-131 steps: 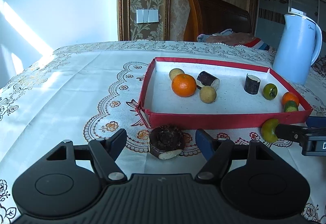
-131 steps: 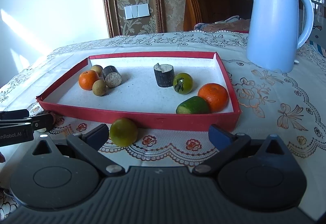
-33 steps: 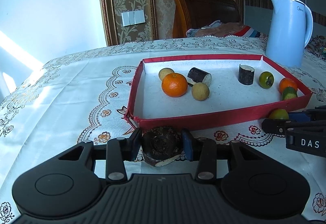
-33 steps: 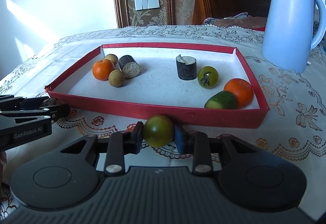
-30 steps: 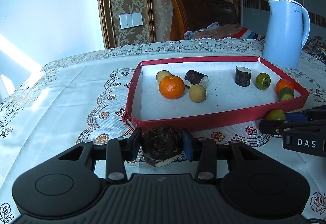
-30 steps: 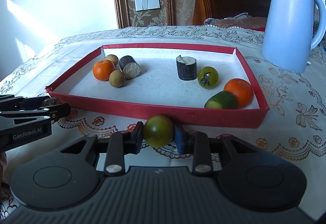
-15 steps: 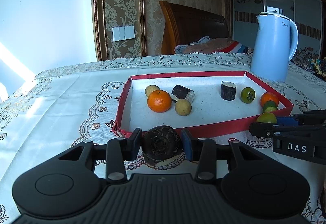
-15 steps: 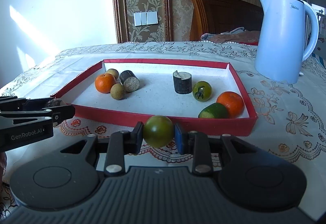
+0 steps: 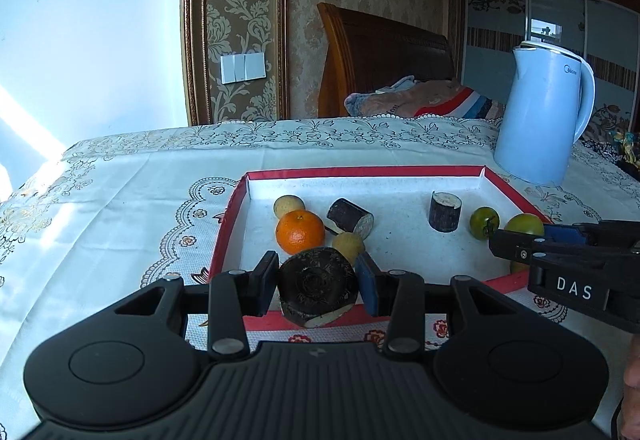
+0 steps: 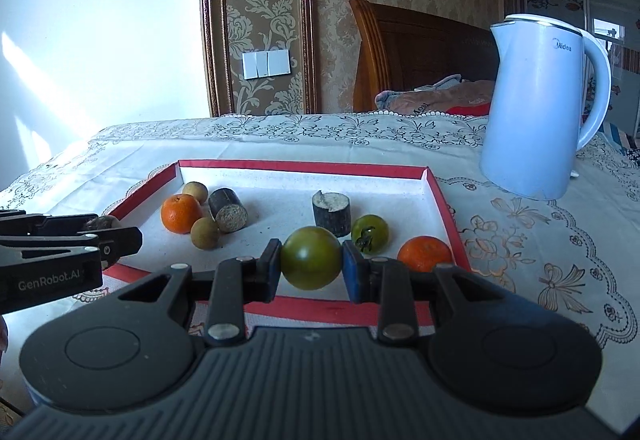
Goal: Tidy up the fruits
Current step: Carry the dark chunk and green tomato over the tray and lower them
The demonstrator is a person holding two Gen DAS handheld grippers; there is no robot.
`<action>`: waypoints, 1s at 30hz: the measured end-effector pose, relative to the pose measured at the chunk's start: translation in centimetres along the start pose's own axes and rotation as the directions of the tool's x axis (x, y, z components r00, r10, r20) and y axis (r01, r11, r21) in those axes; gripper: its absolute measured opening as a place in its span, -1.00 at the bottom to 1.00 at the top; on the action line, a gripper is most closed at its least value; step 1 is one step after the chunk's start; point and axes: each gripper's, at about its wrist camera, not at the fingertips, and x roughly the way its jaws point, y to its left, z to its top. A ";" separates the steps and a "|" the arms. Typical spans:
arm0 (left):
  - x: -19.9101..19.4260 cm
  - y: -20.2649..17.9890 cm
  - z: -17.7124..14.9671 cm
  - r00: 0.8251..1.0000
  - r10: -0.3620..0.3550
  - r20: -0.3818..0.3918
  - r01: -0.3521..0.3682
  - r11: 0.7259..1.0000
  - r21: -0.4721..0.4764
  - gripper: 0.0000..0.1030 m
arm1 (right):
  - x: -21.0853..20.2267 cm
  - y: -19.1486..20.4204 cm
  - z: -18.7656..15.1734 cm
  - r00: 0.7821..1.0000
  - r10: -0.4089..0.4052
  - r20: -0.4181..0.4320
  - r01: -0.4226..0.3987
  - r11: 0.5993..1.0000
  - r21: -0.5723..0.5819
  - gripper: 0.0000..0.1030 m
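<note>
My left gripper [image 9: 318, 282] is shut on a dark round chunk with a pale cut face [image 9: 317, 286], held above the near rim of the red tray [image 9: 236, 195]. My right gripper [image 10: 310, 259] is shut on a green tomato [image 10: 311, 257], also raised over the tray's near rim [image 10: 320, 310]. In the tray lie an orange [image 9: 300, 232], two small tan fruits [image 9: 289, 204], two dark cut cylinders [image 9: 445, 211], another green tomato [image 10: 370, 234] and a second orange [image 10: 424, 252]. Each gripper shows in the other's view: the right one [image 9: 520, 240], the left one [image 10: 116, 236].
A pale blue electric kettle [image 9: 544, 119] stands beyond the tray's far right corner. The table has a white embroidered cloth [image 9: 120, 199]. A wooden chair back [image 9: 384, 55] with folded cloth stands behind the table.
Both grippers closed on their fruit on the cloth in front of the tray, then lifted. Now both are higher and further forward over the tray's near rim.
</note>
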 end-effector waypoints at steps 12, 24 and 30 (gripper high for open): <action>4.8 -0.3 1.2 0.995 0.090 -0.052 -0.091 0.996 -0.017 -0.20 | 4.4 0.2 1.4 0.998 -0.033 -0.057 0.034 0.999 0.001 -0.42; 7.3 -0.2 1.0 0.987 0.116 -0.112 -0.119 0.993 -0.017 -0.20 | 7.2 0.8 1.1 0.992 -0.036 -0.118 0.036 0.999 -0.008 -0.42; 8.0 -0.2 0.8 0.984 0.134 -0.115 -0.136 0.991 -0.012 -0.20 | 8.5 0.4 0.9 0.988 -0.038 -0.152 0.040 0.999 0.008 -0.42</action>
